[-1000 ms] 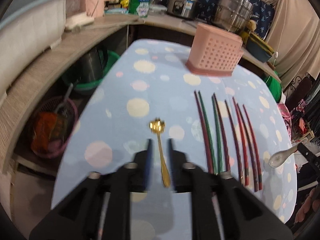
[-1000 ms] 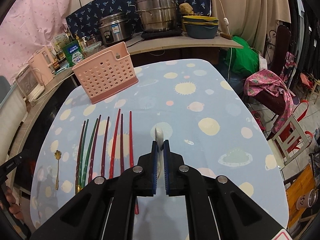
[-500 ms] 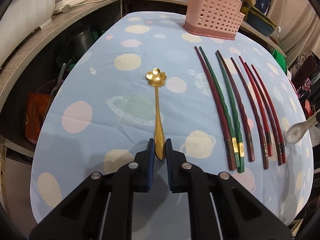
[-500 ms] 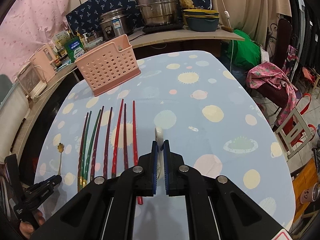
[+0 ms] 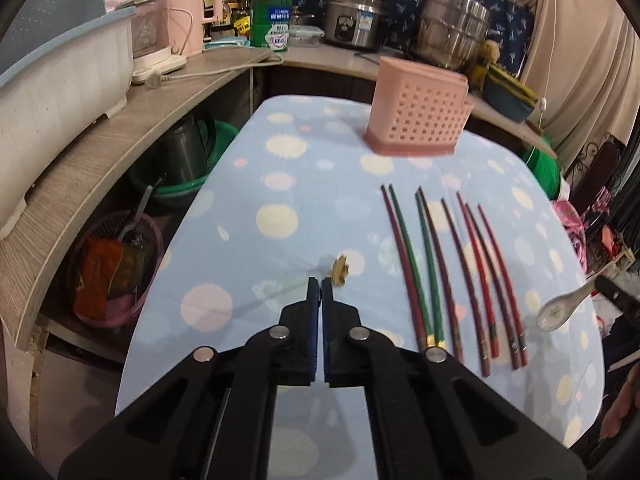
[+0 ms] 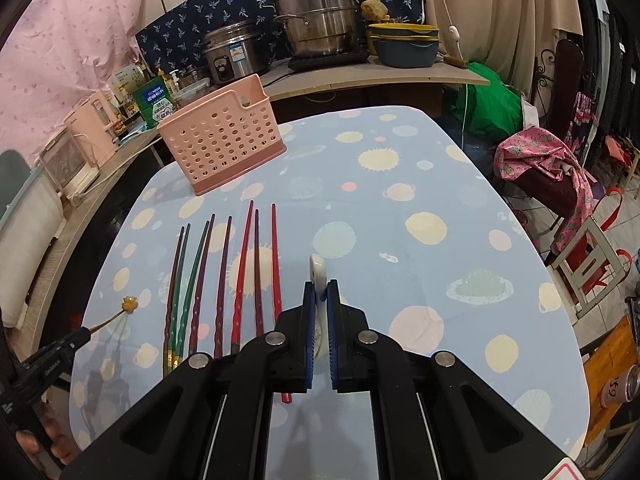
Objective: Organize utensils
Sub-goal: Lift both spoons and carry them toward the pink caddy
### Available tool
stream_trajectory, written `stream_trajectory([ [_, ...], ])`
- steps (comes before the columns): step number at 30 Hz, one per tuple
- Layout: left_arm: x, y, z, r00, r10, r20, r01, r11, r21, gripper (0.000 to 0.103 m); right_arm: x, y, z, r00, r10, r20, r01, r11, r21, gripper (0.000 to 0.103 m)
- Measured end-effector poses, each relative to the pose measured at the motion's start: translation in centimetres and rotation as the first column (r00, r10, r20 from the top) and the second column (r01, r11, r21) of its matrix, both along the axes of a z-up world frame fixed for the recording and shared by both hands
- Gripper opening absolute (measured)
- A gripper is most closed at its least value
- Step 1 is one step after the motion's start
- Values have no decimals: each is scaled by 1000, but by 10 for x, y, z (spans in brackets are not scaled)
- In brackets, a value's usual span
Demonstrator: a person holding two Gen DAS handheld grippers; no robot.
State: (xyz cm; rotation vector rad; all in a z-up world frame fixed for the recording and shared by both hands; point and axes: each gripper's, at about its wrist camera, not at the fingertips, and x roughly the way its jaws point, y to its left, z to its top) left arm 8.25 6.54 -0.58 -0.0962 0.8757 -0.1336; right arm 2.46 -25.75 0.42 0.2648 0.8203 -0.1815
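My left gripper (image 5: pixel 321 286) is shut on a gold flower-bowl spoon (image 5: pixel 340 271) and holds it above the blue dotted table (image 5: pixel 280 184); it also shows from the right wrist view (image 6: pixel 128 304). My right gripper (image 6: pixel 320 288) is shut on the handle of a white ceramic spoon (image 6: pixel 319 270), held above the table; its bowl shows in the left wrist view (image 5: pixel 560 312). Several red, green and maroon chopsticks (image 5: pixel 452 268) lie side by side on the table (image 6: pixel 236 276). A pink perforated utensil basket (image 5: pixel 418 114) stands at the far end (image 6: pixel 224 138).
A wooden counter (image 5: pixel 100 160) curves along the left with a white tub and pink appliances. Steel pots (image 6: pixel 316 20) stand behind the table. Baskets and a green basin (image 5: pixel 176 184) sit below the counter. Chairs and cloth (image 6: pixel 548 172) stand to the right.
My left gripper has closed fully on the gold spoon and lifted it off the table. My right gripper still holds the white spoon, shifted slightly.
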Motion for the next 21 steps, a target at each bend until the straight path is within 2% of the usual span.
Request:
stream_trajectory([
  [4, 10, -1, 12, 1000, 7, 24, -7, 1000, 9, 1, 0, 0, 6, 1000, 6, 16, -6, 1000, 0, 6],
  [8, 19, -5, 27, 999, -9, 37, 10, 1000, -18, 1, 1, -2, 11, 1000, 10, 30, -10, 1000, -1, 6],
  [12, 37, -16, 56, 996, -36, 80, 39, 998, -40, 1, 9, -6, 23, 998, 20, 53, -20, 1000, -1, 6],
  [15, 59, -25, 81, 992, -50, 119, 59, 996, -69, 1, 25, -10, 39, 995, 30, 91, -29, 1000, -9, 6],
  [21, 110, -48, 132, 975, -68, 212, 92, 990, -104, 1, 83, -25, 81, 981, 57, 184, -66, 997, 44, 6],
])
